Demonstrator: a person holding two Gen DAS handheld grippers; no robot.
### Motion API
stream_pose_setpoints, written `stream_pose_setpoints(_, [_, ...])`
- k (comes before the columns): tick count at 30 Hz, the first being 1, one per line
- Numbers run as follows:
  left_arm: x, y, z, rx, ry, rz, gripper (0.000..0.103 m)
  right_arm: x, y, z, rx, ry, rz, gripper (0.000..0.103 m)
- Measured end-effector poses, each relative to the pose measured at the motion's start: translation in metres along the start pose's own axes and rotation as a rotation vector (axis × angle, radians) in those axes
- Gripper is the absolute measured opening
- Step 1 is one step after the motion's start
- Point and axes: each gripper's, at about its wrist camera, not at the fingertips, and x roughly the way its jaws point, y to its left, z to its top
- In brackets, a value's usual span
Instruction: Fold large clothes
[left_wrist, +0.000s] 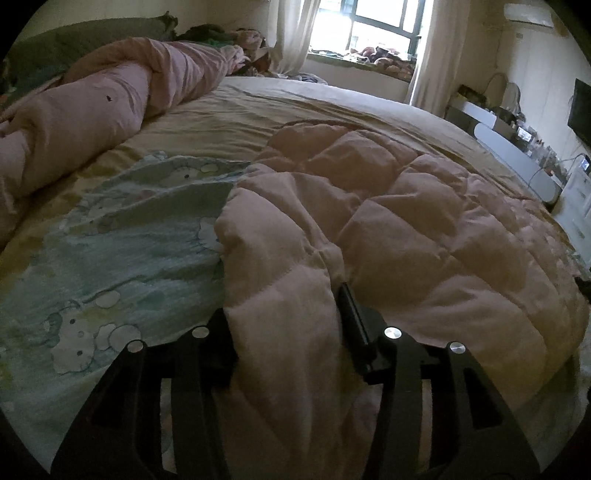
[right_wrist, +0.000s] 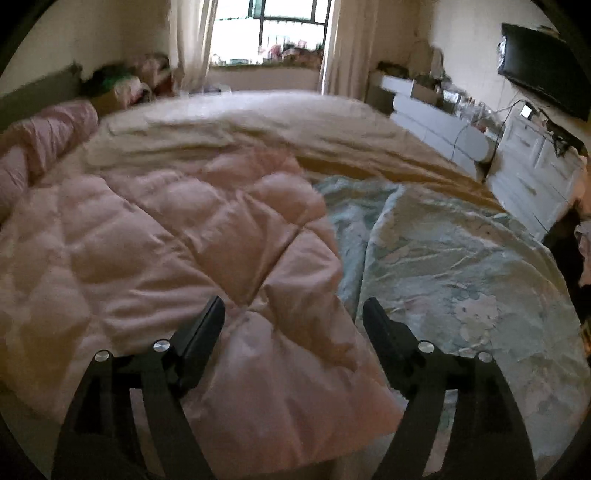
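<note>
A puffy pink quilt (left_wrist: 369, 221) lies spread over the bed, on a blue-green cartoon-print sheet (left_wrist: 129, 240). My left gripper (left_wrist: 284, 302) is at its near edge, and a raised fold of the quilt fills the gap between the fingers. The right finger (left_wrist: 349, 306) presses into the fabric; the left fingertip is hidden behind the fold. In the right wrist view the quilt (right_wrist: 166, 240) covers the left half and the sheet (right_wrist: 461, 277) the right. My right gripper (right_wrist: 293, 306) stands wide open just above the quilt's near right corner, gripping nothing.
A rolled pink duvet (left_wrist: 92, 110) lies along the bed's far left side. A beige bedcover (left_wrist: 295, 107) stretches toward the window (left_wrist: 369, 26). A white cabinet (right_wrist: 443, 125) with clutter and a wall television (right_wrist: 546, 81) line the right wall.
</note>
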Motion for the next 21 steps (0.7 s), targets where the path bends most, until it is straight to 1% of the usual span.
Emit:
stream_pose_setpoints(2, [-0.002,0.001,-0.002,0.006,0.002,0.013,0.044,-0.016,0.001,-0.003,-0.003,-0.046,0.004,0.085])
stream_pose_setpoints(4, [-0.007,0.001,-0.003,0.009,-0.003,0.028,0.047,-0.032,0.005,-0.006,-0.024,-0.090,0.034,0.087])
stream_pose_setpoints(5, [-0.011,0.000,-0.004,0.013,-0.007,0.046,0.050,-0.039,0.007,-0.007,-0.035,-0.107,0.043,0.089])
stream_pose_setpoints(9, [-0.026,0.000,-0.006,0.049,-0.027,0.115,0.063,-0.060,0.017,-0.011,-0.069,-0.144,0.087,0.095])
stream_pose_setpoints(11, [-0.034,0.002,-0.007,0.046,-0.034,0.131,0.067,-0.068,0.021,-0.014,-0.074,-0.153,0.111,0.097])
stream_pose_setpoints(13, [-0.044,0.005,-0.008,0.035,-0.052,0.142,0.076,-0.072,0.023,-0.015,-0.068,-0.154,0.125,0.097])
stream_pose_setpoints(15, [-0.054,0.006,-0.009,0.028,-0.072,0.147,0.084,-0.077,0.028,-0.015,-0.052,-0.155,0.158,0.097])
stream_pose_setpoints(17, [-0.063,0.004,-0.011,0.014,-0.085,0.138,0.088,-0.078,0.039,-0.009,-0.050,-0.165,0.208,0.097])
stream_pose_setpoints(19, [-0.071,0.001,-0.012,-0.009,-0.093,0.091,0.090,-0.076,0.063,0.003,-0.076,-0.151,0.262,0.096])
stream_pose_setpoints(21, [-0.074,-0.008,-0.013,-0.008,-0.088,0.046,0.091,-0.072,0.090,0.015,-0.095,-0.132,0.323,0.092])
